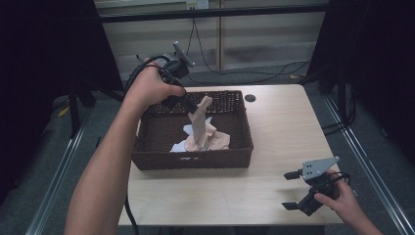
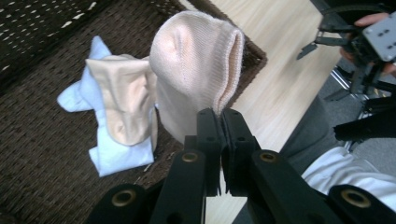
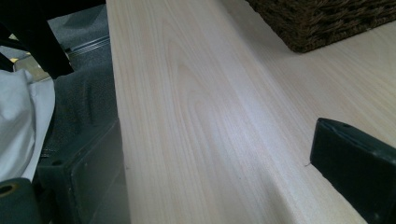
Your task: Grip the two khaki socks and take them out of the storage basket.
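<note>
High view. Bench (image 1: 274, 147): pale wood top. Dark woven basket (image 1: 193, 159) stands left of the bench's middle, its back wall near the far edge. Left tool (image 1: 188, 104) reaches in over the basket's far-left corner, held from above by the left hand (image 1: 149, 88); it is clamped on the top of a peach sock (image 1: 199, 120), which hangs upright with its lower end among the other laundry. In the basket's middle: a second peach piece (image 1: 218, 141) and a pale blue sock (image 1: 182, 145) under it. Right tool (image 1: 292, 190) lies at the bench's near-right corner in the right hand (image 1: 342, 198), jaws well apart, nothing between them.

Left gripper view. Left tool (image 2: 219, 122): jaws together, pinching the edge of the peach sock (image 2: 191, 74), whose open cuff faces the camera. Second peach piece (image 2: 123, 100) lies on the pale blue sock (image 2: 109, 156) on the basket (image 2: 37, 140) floor. Bench (image 2: 275, 65) beyond the rim; the right tool (image 2: 327, 39) farther off.

Right gripper view. Right tool (image 3: 210, 186): jaws wide apart over the bare bench (image 3: 196, 107). Basket (image 3: 322, 23) corner at top right.
</note>
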The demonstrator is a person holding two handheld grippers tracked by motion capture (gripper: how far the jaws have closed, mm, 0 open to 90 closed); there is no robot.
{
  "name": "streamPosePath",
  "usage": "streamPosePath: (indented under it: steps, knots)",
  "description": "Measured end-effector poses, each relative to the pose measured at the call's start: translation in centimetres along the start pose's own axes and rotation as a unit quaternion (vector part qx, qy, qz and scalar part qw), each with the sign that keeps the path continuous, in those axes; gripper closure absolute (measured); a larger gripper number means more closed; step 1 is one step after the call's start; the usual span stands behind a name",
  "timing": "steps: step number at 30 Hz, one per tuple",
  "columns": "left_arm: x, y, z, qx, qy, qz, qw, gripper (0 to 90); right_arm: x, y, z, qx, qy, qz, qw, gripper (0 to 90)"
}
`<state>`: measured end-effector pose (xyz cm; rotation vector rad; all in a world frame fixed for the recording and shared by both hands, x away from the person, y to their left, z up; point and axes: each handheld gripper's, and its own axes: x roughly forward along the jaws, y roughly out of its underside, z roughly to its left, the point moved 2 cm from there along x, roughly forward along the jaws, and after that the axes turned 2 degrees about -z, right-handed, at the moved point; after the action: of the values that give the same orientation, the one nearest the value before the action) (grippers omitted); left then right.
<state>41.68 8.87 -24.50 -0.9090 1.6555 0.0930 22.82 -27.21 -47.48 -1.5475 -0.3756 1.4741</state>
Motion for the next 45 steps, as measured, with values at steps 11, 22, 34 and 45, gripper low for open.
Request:
streamPosePath:
  steps: [11,22,34,45]
  knots:
    - [-0.6,-0.4,-1.5,0.018,0.003,-0.002,0.9998,87.1,-0.1,0.0,0.0,0.002,0.000,-0.005,1.0000,2.4]
    - [-0.7,-0.4,-2.7,0.032,0.017,0.008,0.9993,87.1,-0.1,-0.1,0.0,0.003,-0.001,-0.005,1.0000,2.4]
    - [-1.1,-0.1,-4.3,0.055,0.032,0.016,0.9978,87.1,-0.1,-0.1,0.0,0.003,-0.002,-0.005,1.0000,2.4]
    - [-1.1,0.5,-5.2,0.067,0.045,0.016,0.9966,87.1,0.0,0.0,0.0,0.002,-0.001,-0.002,1.0000,2.3]
